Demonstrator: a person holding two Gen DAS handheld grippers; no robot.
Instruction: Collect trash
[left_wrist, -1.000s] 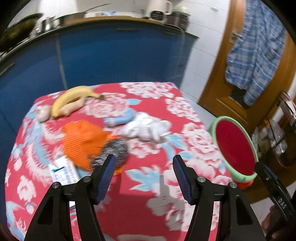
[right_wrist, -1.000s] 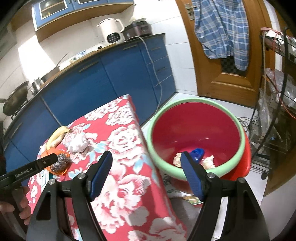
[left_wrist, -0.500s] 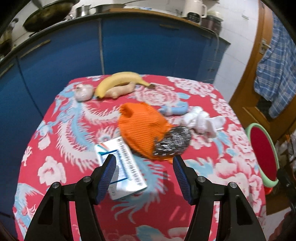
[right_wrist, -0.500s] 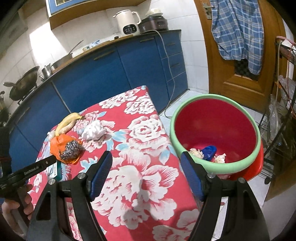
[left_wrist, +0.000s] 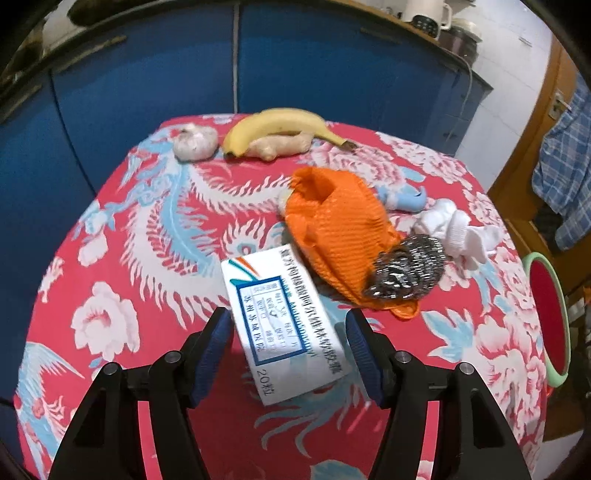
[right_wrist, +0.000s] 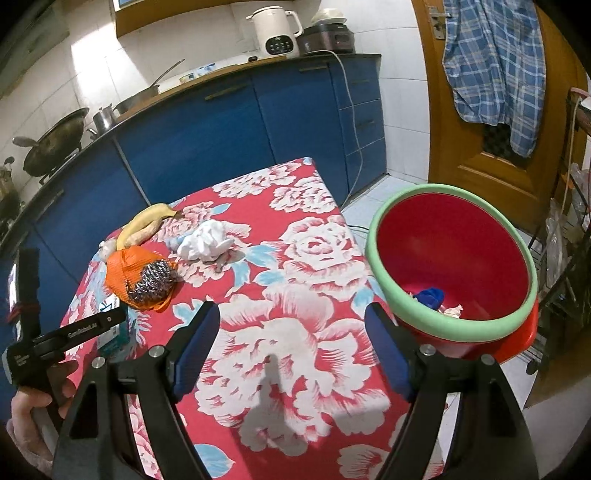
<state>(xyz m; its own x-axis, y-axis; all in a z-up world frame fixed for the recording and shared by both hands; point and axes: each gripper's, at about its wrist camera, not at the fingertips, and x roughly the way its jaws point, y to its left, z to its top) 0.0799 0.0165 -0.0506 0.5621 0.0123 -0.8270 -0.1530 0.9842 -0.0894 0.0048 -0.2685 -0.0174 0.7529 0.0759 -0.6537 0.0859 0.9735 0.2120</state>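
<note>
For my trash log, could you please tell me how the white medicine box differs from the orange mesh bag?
The medicine box is flat, rigid and printed, lying between the open left gripper's fingers; the orange mesh bag is crumpled and soft, farther off, with a steel scourer on it. Both rest on the floral tablecloth, touching.

Background stuff, all placed off the red floral-cloth worktop (right_wrist: 295, 354): at its far edge there's a curved yellow banana (left_wrist: 277, 123) with a knobbly beige ginger root (left_wrist: 282, 146) tucked touching against it, and a pale garlic bulb (left_wrist: 195, 142) just beside the banana's blunt end. Behind the worktop runs a row of blue kitchen cabinets (right_wrist: 236, 125), with a white electric kettle (right_wrist: 275, 31) and a dark rice cooker (right_wrist: 327, 37) on top, plus a black wok (right_wrist: 55, 142) further along. Off to the worktop's right is a wooden door (right_wrist: 487, 147) with a blue plaid shirt (right_wrist: 495, 70) hanging on it.
</note>
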